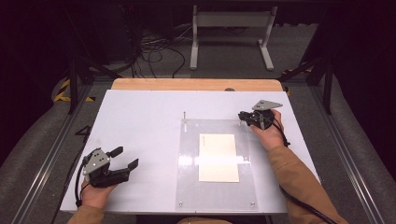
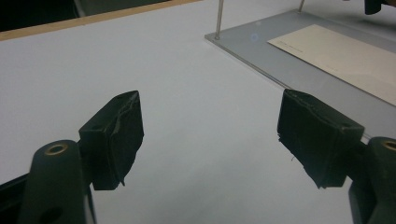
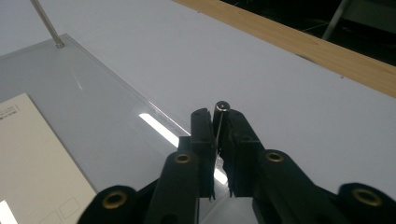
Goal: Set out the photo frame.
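The right gripper (image 3: 218, 122), low in the middle of its own view, had its two black jaws closed almost flat on a thin metal pin (image 3: 220, 108) — a slim upright rod with a small rounded cap showing just above the jaw tips. In the high view the same gripper (image 1: 246, 115) sat right of centre at the far right corner of a clear plastic sheet (image 1: 187, 186), glossy and rectangular, with small fixings at its corners. A second thin pin (image 1: 184, 116) stood at the sheet's far left corner. A cream paper card (image 1: 218, 157), matt and flat, lay in the sheet's middle. The left gripper (image 1: 124, 157), at the lower left, hung wide open and empty — its blocky rubber-like pads (image 2: 114, 135) over the smooth white table (image 1: 140, 116).
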### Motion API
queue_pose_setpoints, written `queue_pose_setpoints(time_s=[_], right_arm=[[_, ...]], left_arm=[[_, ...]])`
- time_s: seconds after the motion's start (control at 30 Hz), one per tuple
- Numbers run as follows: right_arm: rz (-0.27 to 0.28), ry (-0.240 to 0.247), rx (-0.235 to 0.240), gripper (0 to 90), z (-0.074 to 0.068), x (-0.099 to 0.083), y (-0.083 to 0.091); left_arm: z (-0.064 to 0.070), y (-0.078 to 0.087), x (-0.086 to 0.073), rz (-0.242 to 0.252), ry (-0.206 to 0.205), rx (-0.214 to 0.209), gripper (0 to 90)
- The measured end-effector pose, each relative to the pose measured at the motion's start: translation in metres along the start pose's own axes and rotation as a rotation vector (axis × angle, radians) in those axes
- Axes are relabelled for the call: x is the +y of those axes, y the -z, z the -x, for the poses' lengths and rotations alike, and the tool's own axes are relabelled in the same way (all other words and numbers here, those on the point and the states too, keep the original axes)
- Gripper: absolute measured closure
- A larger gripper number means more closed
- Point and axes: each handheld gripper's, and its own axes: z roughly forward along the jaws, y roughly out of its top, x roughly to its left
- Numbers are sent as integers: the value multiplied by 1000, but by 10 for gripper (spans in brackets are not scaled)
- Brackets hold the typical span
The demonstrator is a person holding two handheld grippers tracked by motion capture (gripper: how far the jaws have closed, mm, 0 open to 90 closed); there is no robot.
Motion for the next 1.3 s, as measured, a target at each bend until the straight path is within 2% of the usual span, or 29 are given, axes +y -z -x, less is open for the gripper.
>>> queue_pose_setpoints(time_s=[0.1,0.17,0.33,0.6,0.7,0.77,1.0,1.3], right_arm=[[-18,4,-10,843,-2,2,0],[-17,-31,-8,850,-2,2,-1],[-34,-64,-14,854,-2,4,-1],[-63,-150,-30,856,-1,7,-3],[-77,-172,-28,857,0,9,-4],[-76,-195,-18,857,2,9,-5],[-70,-251,-4,857,7,9,-8],[-77,-303,17,857,13,10,-11]], left_arm=[[0,0,0,2,0,0,228],[0,0,0,1,2,1,228],[0,0,0,-3,-7,-1,228],[6,-4,2,-16,-20,-15,228],[12,-8,4,-20,-36,-29,224],[16,-12,5,-34,-68,-40,224],[29,-24,7,-58,-99,-83,222],[47,-35,10,-86,-164,-127,204]])
